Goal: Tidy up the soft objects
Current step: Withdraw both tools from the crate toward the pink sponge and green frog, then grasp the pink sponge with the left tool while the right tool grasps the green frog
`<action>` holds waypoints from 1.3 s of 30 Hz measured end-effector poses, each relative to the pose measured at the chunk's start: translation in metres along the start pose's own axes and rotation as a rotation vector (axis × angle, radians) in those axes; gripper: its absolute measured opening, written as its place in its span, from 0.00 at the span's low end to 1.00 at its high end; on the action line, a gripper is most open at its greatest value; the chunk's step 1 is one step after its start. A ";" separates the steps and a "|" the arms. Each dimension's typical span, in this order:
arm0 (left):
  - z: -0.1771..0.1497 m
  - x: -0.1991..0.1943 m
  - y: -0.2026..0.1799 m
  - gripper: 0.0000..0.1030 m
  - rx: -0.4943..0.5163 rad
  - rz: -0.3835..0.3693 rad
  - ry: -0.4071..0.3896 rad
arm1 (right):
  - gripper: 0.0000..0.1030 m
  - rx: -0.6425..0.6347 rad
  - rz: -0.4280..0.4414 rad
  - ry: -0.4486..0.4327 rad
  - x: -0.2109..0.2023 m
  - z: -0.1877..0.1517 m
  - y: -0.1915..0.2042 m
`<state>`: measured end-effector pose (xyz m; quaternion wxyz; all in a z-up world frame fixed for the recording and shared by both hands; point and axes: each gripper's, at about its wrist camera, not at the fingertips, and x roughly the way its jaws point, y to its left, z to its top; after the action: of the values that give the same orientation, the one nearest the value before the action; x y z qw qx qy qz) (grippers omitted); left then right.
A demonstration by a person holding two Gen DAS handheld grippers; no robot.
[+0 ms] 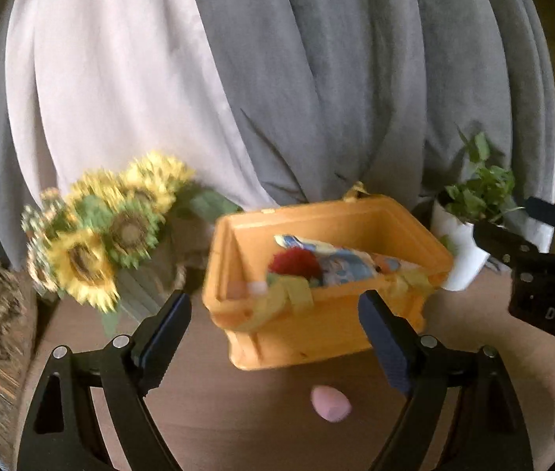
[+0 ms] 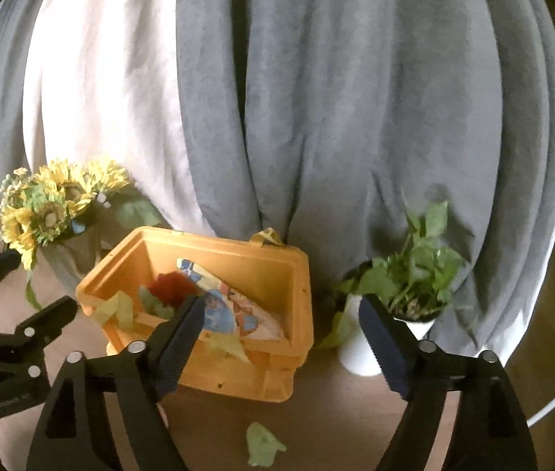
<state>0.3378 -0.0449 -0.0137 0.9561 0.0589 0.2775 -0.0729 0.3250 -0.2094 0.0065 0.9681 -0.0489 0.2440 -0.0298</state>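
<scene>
An orange plastic box (image 1: 328,314) sits on the brown tabletop (image 1: 238,424). It is shaped like a tub with thick, smooth walls and a wide rim. Inside it lie a fuzzy red ball (image 1: 295,262), a flat cloth with a blue and orange cartoon picture (image 1: 340,265), and some thin, floppy yellow-green pieces (image 1: 293,294) that hang over the front wall.

On the tabletop in front of the box, seen from the left wrist, lies a small, smooth pink egg-shaped thing (image 1: 330,404). From the right wrist, a crumpled light green leaf-like piece (image 2: 261,445) lies flat on the tabletop, near the box but not touching it.

The left hand-held gripper (image 1: 273,337) is spread wide with nothing between its black fingers. The right hand-held gripper (image 2: 281,337) is also spread wide and holds nothing. Both have dark blue ridged pads (image 2: 381,337) on the inside.

To the left of the box stands a bunch of fake sunflowers (image 2: 53,204) with yellow petals. To the right stands a leafy green plant (image 2: 415,274) in a smooth white pot (image 2: 360,349). Behind everything hang soft grey curtains (image 2: 356,98) and a pale curtain (image 2: 101,78) in long folds.
</scene>
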 end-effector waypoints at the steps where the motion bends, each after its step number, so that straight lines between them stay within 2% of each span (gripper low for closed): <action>1: -0.003 0.000 -0.001 0.85 -0.003 -0.001 0.002 | 0.81 0.015 0.005 0.002 -0.001 -0.005 -0.001; 11: -0.034 -0.003 -0.007 0.85 -0.021 0.015 -0.002 | 0.81 0.104 0.018 0.033 -0.002 -0.047 -0.004; 19: -0.057 0.004 -0.019 0.87 0.006 -0.001 0.003 | 0.81 0.137 0.011 0.102 0.005 -0.080 -0.007; 24: -0.073 0.019 -0.025 0.87 0.017 -0.027 0.063 | 0.81 0.148 0.011 0.167 0.017 -0.099 -0.011; 30: -0.091 0.046 -0.031 0.87 0.013 -0.075 0.174 | 0.81 0.197 0.042 0.246 0.038 -0.118 -0.017; 39: -0.110 0.086 -0.035 0.87 -0.005 -0.098 0.303 | 0.81 0.221 0.077 0.389 0.076 -0.142 -0.019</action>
<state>0.3460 -0.0717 -0.1549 0.8987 0.0533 0.4214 -0.1090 0.3238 -0.2460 -0.1519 0.9027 0.0734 0.4231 -0.0281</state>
